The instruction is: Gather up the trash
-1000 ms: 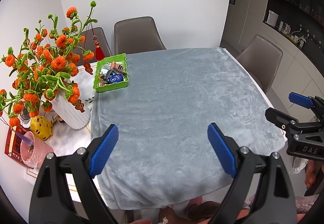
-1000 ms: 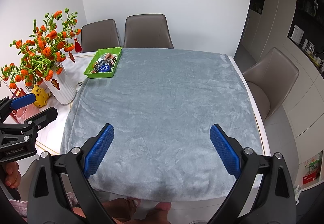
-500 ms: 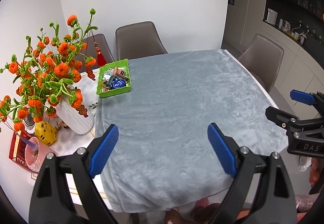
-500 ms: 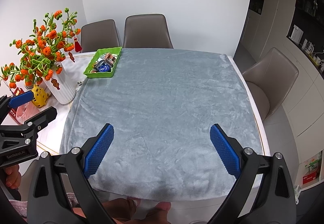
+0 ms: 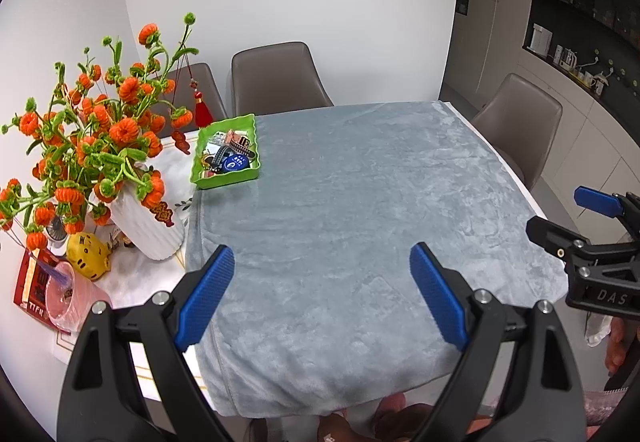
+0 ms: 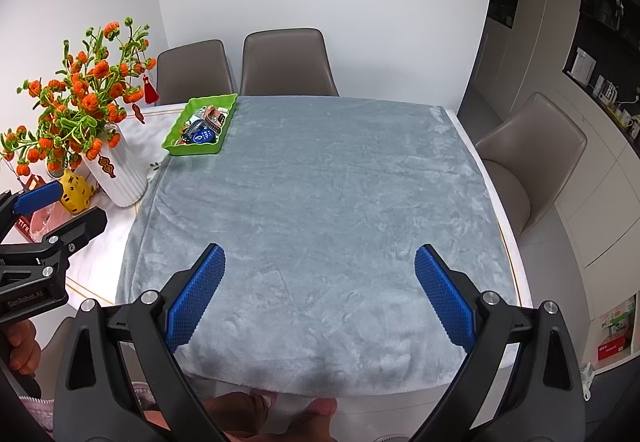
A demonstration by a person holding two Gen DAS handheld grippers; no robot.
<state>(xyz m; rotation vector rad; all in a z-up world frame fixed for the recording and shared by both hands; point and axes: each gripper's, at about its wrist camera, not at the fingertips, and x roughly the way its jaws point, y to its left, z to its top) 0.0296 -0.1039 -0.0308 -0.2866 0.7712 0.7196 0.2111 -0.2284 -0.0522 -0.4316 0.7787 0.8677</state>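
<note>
We held the left gripper [image 5: 322, 292] and right gripper [image 6: 320, 292] spread, empty, above the grey plush tablecloth [image 6: 320, 202]; next, probably locating trash.

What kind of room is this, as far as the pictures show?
Most likely a home dining area beside a kitchen: a table under a grey cloth, upholstered chairs around it, and a counter with small appliances at the right.

- White worktop [image 6: 505, 238], mostly covered by a grey plush cloth [image 6: 320, 202].
- Green plastic tray [image 6: 199, 124] at the cloth's far-left edge.
- White ribbed vase [image 5: 148, 226] on the worktop's bare left part.
</note>
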